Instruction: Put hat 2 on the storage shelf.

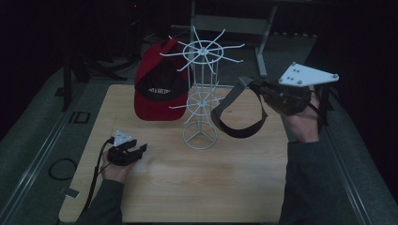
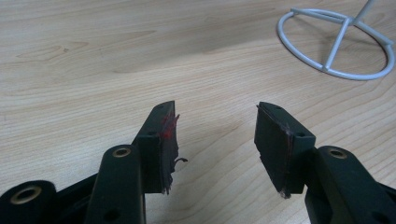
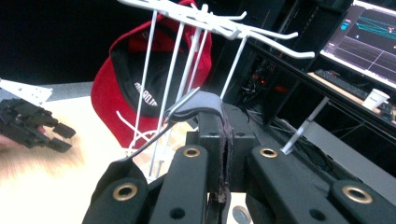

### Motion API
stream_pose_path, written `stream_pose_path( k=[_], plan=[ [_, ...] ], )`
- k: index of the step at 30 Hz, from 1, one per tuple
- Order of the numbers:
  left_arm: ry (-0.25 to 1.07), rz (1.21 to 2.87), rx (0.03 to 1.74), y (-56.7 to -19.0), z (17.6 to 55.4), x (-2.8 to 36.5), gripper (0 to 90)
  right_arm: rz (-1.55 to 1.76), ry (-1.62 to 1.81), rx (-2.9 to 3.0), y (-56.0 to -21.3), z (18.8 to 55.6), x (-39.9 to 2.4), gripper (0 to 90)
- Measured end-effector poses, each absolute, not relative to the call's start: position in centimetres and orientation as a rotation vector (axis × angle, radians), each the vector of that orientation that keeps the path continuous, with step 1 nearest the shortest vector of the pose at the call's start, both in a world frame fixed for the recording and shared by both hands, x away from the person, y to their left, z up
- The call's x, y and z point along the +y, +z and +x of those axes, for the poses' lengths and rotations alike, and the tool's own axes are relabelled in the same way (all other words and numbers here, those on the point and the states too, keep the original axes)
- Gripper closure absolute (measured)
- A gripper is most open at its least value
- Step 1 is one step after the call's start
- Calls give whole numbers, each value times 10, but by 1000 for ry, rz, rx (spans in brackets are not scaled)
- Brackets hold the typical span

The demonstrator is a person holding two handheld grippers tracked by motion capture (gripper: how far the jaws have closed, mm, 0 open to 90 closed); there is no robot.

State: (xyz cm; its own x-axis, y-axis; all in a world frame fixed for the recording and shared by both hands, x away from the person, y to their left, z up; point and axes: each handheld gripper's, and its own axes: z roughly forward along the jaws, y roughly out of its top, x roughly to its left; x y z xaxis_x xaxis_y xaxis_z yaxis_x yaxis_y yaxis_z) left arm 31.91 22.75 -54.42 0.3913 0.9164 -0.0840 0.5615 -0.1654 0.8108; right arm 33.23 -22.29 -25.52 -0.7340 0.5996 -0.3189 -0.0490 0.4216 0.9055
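A white wire hook stand (image 1: 201, 89) rises from the middle of the wooden table (image 1: 187, 187), its round base (image 2: 337, 44) ahead of my left gripper. A red and black cap (image 1: 157, 86) hangs on the stand's left hooks, also seen behind the wires as the cap (image 3: 121, 93). My right gripper (image 1: 260, 89) is raised right of the stand, shut on a dark grey strap (image 1: 237, 117) that loops down below it; the strap's end (image 3: 198, 105) folds over the closed jaws. My left gripper (image 1: 138, 151) rests low on the table at the left, open and empty, its pads (image 2: 168, 140) worn.
A table leg and frame (image 1: 263, 42) stand behind the table. A black cable loop (image 1: 61, 168) lies on the grey floor at the left. A monitor (image 3: 364, 37) and a white cup (image 3: 376, 98) sit on a desk seen in the right gripper view.
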Motion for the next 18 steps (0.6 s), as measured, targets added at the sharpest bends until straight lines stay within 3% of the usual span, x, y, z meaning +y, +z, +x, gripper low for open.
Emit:
stream_pose_path(
  k=[18],
  plan=[
    [557,1844,1276,-544,320,227,493,425,1360,2036,-241,331,-214,881]
  ],
)
